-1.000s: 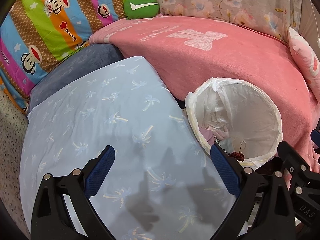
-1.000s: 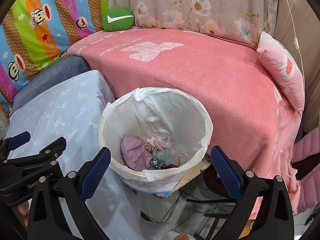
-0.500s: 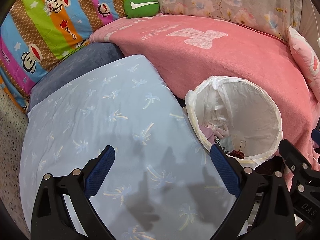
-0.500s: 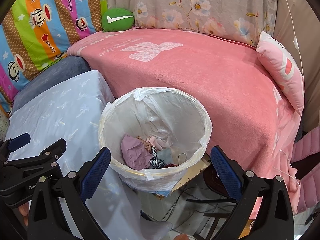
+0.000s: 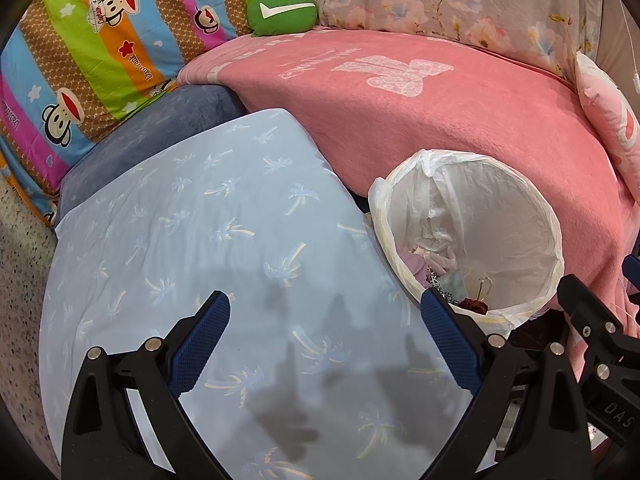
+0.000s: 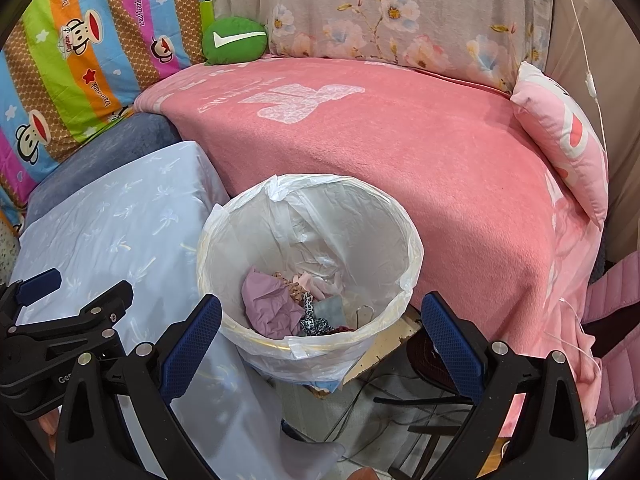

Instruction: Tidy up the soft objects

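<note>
A heap of small soft items [image 6: 276, 304], among them a crumpled lilac cloth [image 6: 266, 306], a spotted black-and-white band [image 6: 310, 318] and a grey-blue piece [image 6: 330, 308], was observed at the bottom of a round bin [image 6: 400, 240] lined with a white plastic bag [image 6: 280, 192]. In the left wrist view only part of the same contents [image 5: 444, 276] was visible past the bin's near rim [image 5: 384, 232]. The bin was located between a surface covered with a light blue palm-print sheet [image 5: 208, 248] and a bed covered with a pink blanket [image 6: 400, 140]. The right claw [image 6: 322, 330] was held released above the near rim of the bin, with nothing between its blue pads [image 6: 192, 332]. The left claw [image 5: 324, 344] was held released above the blue sheet, likewise empty, with its shadow cast on the fabric. Each claw was partly visible at the edge of the other's view. A green cushion with a white tick mark [image 6: 234, 40] was found at the far end of the bed, against a striped cartoon-monkey quilt [image 5: 100, 40] and a floral cover [image 6: 400, 12]. A pink pillow [image 6: 560, 140] was found at the bed's right side.
</note>
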`<control>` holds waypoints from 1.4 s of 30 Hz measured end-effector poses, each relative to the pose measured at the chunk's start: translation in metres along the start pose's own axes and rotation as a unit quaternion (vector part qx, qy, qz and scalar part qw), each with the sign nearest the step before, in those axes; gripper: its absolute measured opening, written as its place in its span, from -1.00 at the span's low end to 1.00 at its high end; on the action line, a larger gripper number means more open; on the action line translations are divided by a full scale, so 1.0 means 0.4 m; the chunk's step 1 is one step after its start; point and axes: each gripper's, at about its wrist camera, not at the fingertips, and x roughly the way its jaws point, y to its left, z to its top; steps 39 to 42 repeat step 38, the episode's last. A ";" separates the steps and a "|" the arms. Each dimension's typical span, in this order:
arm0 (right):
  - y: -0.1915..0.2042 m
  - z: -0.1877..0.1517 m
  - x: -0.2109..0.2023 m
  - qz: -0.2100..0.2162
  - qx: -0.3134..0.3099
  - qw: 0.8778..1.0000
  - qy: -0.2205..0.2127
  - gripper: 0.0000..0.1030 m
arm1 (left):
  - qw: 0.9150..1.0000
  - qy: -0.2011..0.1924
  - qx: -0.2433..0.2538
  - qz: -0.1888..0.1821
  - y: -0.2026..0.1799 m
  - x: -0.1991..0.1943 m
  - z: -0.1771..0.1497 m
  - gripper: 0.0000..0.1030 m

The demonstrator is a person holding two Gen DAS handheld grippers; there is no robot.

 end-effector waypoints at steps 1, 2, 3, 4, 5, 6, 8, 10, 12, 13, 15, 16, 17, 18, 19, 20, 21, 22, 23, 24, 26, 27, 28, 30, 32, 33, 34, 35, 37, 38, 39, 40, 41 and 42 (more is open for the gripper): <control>0.000 0.000 0.000 0.000 0.000 1.000 0.000 0.89 | 1.000 0.000 0.000 0.000 0.000 0.000 0.000 0.79; 0.000 0.000 0.000 -0.001 0.000 1.000 0.000 0.89 | 1.000 0.000 0.000 0.000 0.000 -0.001 0.000 0.79; 0.000 -0.001 0.000 0.000 0.000 1.000 0.000 0.89 | 1.000 -0.001 0.000 0.000 0.000 0.000 0.000 0.79; 0.000 0.000 0.000 0.000 0.000 1.000 0.000 0.89 | 1.000 0.000 0.000 0.000 0.000 0.000 0.000 0.79; 0.000 0.000 0.000 0.000 0.000 1.000 0.000 0.89 | 1.000 0.000 0.000 0.000 0.000 0.000 -0.001 0.79; 0.000 0.000 0.000 0.000 0.000 1.000 0.000 0.89 | 1.000 0.000 0.000 0.000 0.000 0.000 -0.001 0.79; 0.000 -0.004 -0.003 0.000 0.000 1.000 -0.001 0.89 | 1.000 -0.001 0.000 0.000 0.000 0.000 0.000 0.79; 0.000 -0.007 -0.004 0.000 0.000 1.000 -0.001 0.89 | 1.000 0.001 -0.001 -0.001 0.001 0.001 -0.001 0.79; -0.001 -0.007 -0.005 0.000 0.000 1.000 -0.002 0.89 | 1.000 0.002 -0.004 -0.002 0.002 0.000 -0.002 0.79; -0.001 -0.007 -0.005 0.000 0.001 1.000 -0.002 0.89 | 1.000 0.002 -0.004 -0.002 0.003 -0.002 -0.002 0.79; -0.001 -0.007 -0.005 0.000 0.001 1.000 -0.001 0.89 | 1.000 0.003 -0.005 -0.001 0.004 -0.002 -0.003 0.79; -0.001 -0.008 -0.005 0.000 0.001 1.000 -0.001 0.89 | 1.000 0.003 -0.004 -0.002 0.003 -0.003 -0.002 0.79; -0.001 -0.009 -0.005 -0.001 0.002 1.000 0.000 0.89 | 1.000 0.002 -0.004 -0.002 0.003 -0.003 -0.002 0.79; -0.001 -0.010 -0.005 -0.001 0.002 1.000 0.000 0.89 | 1.000 0.001 -0.003 0.000 0.002 -0.005 -0.003 0.79; 0.000 -0.011 -0.005 -0.001 0.003 1.000 0.001 0.89 | 1.000 0.000 -0.002 0.001 0.001 -0.006 -0.004 0.79; 0.000 -0.010 -0.005 -0.001 0.003 1.000 0.001 0.89 | 1.000 0.000 -0.001 0.001 0.000 -0.006 -0.004 0.79; 0.000 -0.010 -0.006 -0.001 0.003 1.000 0.000 0.89 | 1.000 0.001 0.000 0.000 0.001 -0.005 -0.004 0.80; 0.001 -0.010 -0.006 -0.001 0.003 1.000 0.000 0.89 | 1.000 0.002 0.001 -0.001 0.000 -0.003 -0.003 0.80; 0.002 -0.010 -0.007 0.000 0.003 1.000 -0.001 0.89 | 1.000 0.004 0.001 -0.001 0.001 -0.001 -0.003 0.81; 0.002 -0.009 -0.008 0.000 0.003 1.000 -0.002 0.89 | 1.000 0.005 0.000 -0.001 0.001 -0.001 -0.003 0.81; 0.005 -0.009 -0.009 0.001 0.003 1.000 -0.003 0.89 | 1.000 0.007 0.000 -0.001 0.001 0.000 -0.004 0.81; 0.006 -0.009 -0.009 0.001 0.002 1.000 -0.003 0.89 | 1.000 0.008 0.000 -0.001 0.001 0.001 -0.004 0.81; 0.007 -0.010 -0.008 0.001 0.002 1.000 -0.003 0.89 | 1.000 0.009 0.000 -0.001 0.002 0.001 -0.005 0.81; 0.009 -0.010 -0.007 0.002 0.001 1.000 -0.001 0.89 | 1.000 0.008 -0.001 0.000 0.004 -0.001 -0.008 0.81; 0.012 -0.010 -0.007 0.002 0.001 1.000 -0.002 0.89 | 1.000 0.008 0.000 0.002 0.005 -0.001 -0.010 0.81; 0.012 -0.010 -0.007 0.003 0.001 1.000 -0.002 0.89 | 1.000 0.008 0.000 0.002 0.006 0.000 -0.011 0.81; 0.012 -0.010 -0.008 0.003 0.001 1.000 -0.002 0.89 | 1.000 0.009 0.000 0.001 0.006 0.001 -0.011 0.81; 0.013 -0.009 -0.008 0.002 0.001 1.000 -0.002 0.89 | 1.000 0.008 0.000 0.001 0.007 0.001 -0.011 0.81; 0.013 -0.009 -0.007 0.002 0.002 1.000 -0.002 0.89 | 1.000 0.008 0.001 0.000 0.008 0.001 -0.012 0.81; 0.013 -0.009 -0.006 0.002 0.002 1.000 -0.001 0.89 | 1.000 0.008 0.002 -0.001 0.009 0.001 -0.012 0.81; 0.013 -0.009 -0.006 0.002 0.002 1.000 -0.001 0.89 | 1.000 0.008 0.002 -0.001 0.009 0.001 -0.012 0.81; 0.013 -0.009 -0.006 0.002 0.002 1.000 -0.001 0.89 | 1.000 0.008 0.002 -0.001 0.009 0.001 -0.012 0.81; 0.013 -0.009 -0.006 0.002 0.002 1.000 -0.001 0.89 | 1.000 0.008 0.002 -0.001 0.009 0.001 -0.012 0.81; 0.013 -0.009 -0.006 0.002 0.002 1.000 -0.001 0.89 | 1.000 0.008 0.002 -0.001 0.009 0.001 -0.012 0.81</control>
